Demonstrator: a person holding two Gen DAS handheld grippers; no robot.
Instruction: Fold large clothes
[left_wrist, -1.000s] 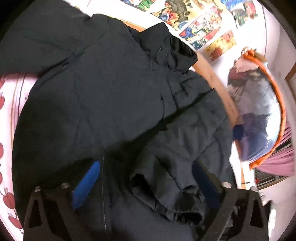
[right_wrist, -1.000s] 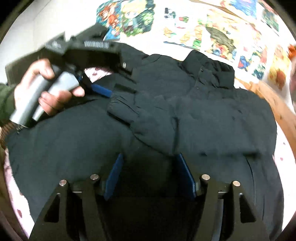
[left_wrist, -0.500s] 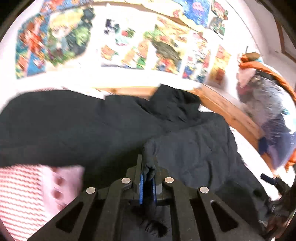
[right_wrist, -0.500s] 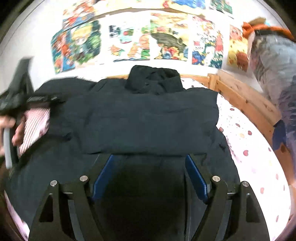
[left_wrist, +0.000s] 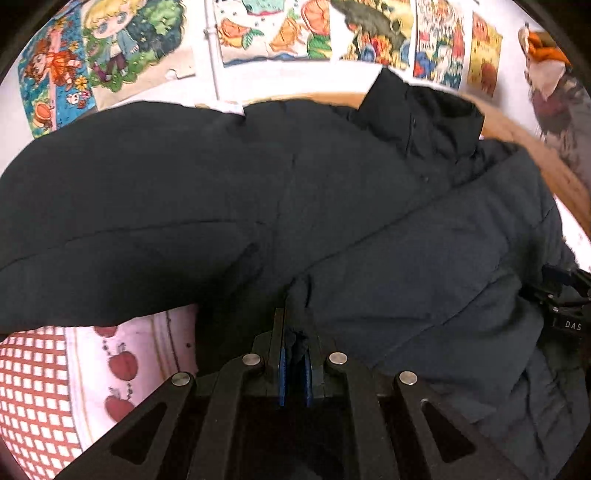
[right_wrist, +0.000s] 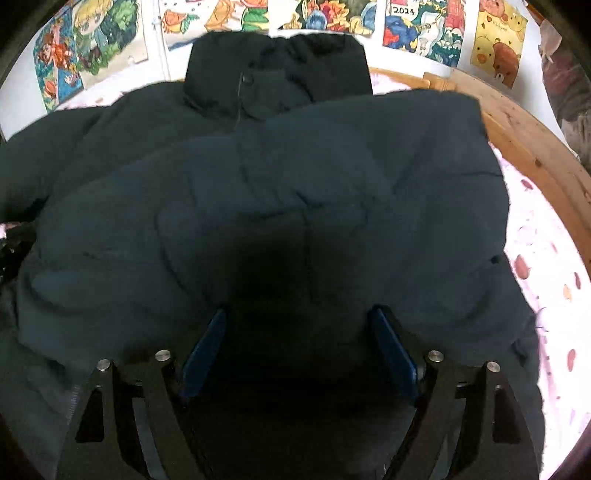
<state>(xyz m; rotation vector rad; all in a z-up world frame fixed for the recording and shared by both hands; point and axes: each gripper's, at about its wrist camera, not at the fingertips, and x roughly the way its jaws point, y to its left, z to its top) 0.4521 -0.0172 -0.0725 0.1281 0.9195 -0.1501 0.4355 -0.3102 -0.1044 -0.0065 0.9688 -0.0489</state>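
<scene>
- Left gripper (left_wrist: 293, 365) has clamped its fingers on a sleeve cuff (left_wrist: 297, 341).
- Right gripper (right_wrist: 299, 354) fingers are spreading, nothing gripped.
- Jacket (right_wrist: 277, 192) lies on the bed (right_wrist: 546, 258), collar far.

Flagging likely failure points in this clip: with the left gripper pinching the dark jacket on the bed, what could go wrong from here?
1. The left gripper is shut on only a small bunch of the jacket; the puffy fabric may slip out if pulled.
2. The right gripper, jaws opening and pads pressing nothing, leaves the folded sleeve unheld, so it could spring back.
3. The collar lies against the bed frame; dragging might catch it there.
</scene>
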